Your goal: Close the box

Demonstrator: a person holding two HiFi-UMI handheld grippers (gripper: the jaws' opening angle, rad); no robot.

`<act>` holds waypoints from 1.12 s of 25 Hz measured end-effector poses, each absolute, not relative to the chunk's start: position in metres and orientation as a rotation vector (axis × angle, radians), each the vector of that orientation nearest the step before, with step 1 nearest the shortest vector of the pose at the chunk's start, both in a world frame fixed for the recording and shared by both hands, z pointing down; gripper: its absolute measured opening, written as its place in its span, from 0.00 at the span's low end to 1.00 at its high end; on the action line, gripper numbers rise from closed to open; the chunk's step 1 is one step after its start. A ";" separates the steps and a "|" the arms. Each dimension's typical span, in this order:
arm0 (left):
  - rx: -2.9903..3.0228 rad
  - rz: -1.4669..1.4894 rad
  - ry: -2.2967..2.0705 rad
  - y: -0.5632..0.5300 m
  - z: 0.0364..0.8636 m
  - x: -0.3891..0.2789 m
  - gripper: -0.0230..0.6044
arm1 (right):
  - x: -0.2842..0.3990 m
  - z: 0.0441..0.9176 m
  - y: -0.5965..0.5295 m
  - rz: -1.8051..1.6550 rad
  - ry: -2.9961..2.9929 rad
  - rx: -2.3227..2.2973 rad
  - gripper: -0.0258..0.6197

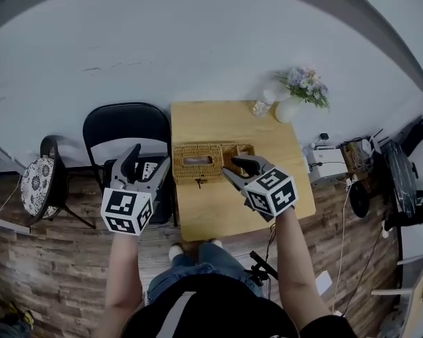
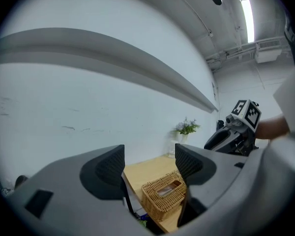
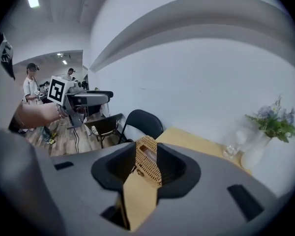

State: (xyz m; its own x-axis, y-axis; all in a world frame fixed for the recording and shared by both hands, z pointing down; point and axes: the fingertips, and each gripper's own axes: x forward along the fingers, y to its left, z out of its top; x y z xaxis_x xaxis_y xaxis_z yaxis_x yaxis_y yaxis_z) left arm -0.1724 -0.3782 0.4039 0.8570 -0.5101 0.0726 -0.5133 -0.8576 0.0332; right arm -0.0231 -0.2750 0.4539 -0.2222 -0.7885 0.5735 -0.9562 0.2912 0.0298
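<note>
A woven wicker box lies on the wooden table, with a slot in its top and a smaller wicker part at its right end. My right gripper hovers just in front of that right end, jaws apart with nothing between them. In the right gripper view the box shows through the gap of the right gripper, farther off. My left gripper is open over the chair, left of the box. The left gripper frames the box from a distance.
A black folding chair stands against the table's left side, and a second chair with a patterned cushion is farther left. A white vase of flowers and a glass sit at the table's far right corner. Equipment clutter lies right.
</note>
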 end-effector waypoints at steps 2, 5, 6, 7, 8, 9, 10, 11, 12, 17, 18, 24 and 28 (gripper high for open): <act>3.000 0.079 -0.822 -0.374 0.396 -0.171 0.56 | -0.025 0.433 -0.272 0.390 -2.083 1.618 0.23; 3.033 0.056 -0.823 -0.369 0.382 -0.168 0.55 | -0.025 0.402 -0.273 0.297 -2.102 1.710 0.19; 3.034 0.041 -0.825 -0.368 0.377 -0.167 0.55 | -0.024 0.392 -0.274 0.273 -2.109 1.740 0.18; 3.032 0.027 -0.830 -0.367 0.373 -0.166 0.55 | -0.023 0.383 -0.275 0.257 -2.118 1.770 0.16; 3.031 0.014 -0.835 -0.366 0.369 -0.163 0.53 | -0.021 0.375 -0.274 0.249 -2.129 1.798 0.14; 3.037 0.007 -0.839 -0.363 0.365 -0.160 0.51 | -0.020 0.368 -0.272 0.243 -2.140 1.824 0.13; 3.053 0.003 -0.840 -0.360 0.360 -0.156 0.50 | -0.018 0.361 -0.269 0.231 -2.150 1.848 0.12; 3.075 0.001 -0.840 -0.356 0.356 -0.152 0.48 | -0.016 0.354 -0.267 0.213 -2.157 1.870 0.10; 3.098 -0.001 -0.843 -0.353 0.351 -0.148 0.47 | -0.013 0.348 -0.265 0.188 -2.156 1.890 0.09; 3.161 -0.071 -0.917 -0.349 0.326 -0.140 0.20 | 0.001 0.320 -0.261 0.011 -2.090 1.984 0.06; 3.171 -0.093 -0.934 -0.349 0.320 -0.139 0.13 | 0.005 0.314 -0.260 -0.023 -2.075 2.008 0.06; 3.217 -0.163 -0.968 -0.348 0.292 -0.129 0.06 | 0.024 0.285 -0.252 -0.163 -2.029 2.144 0.06; 3.242 -0.201 -0.976 -0.347 0.272 -0.125 0.06 | 0.026 0.267 -0.247 -0.254 -2.019 2.164 0.06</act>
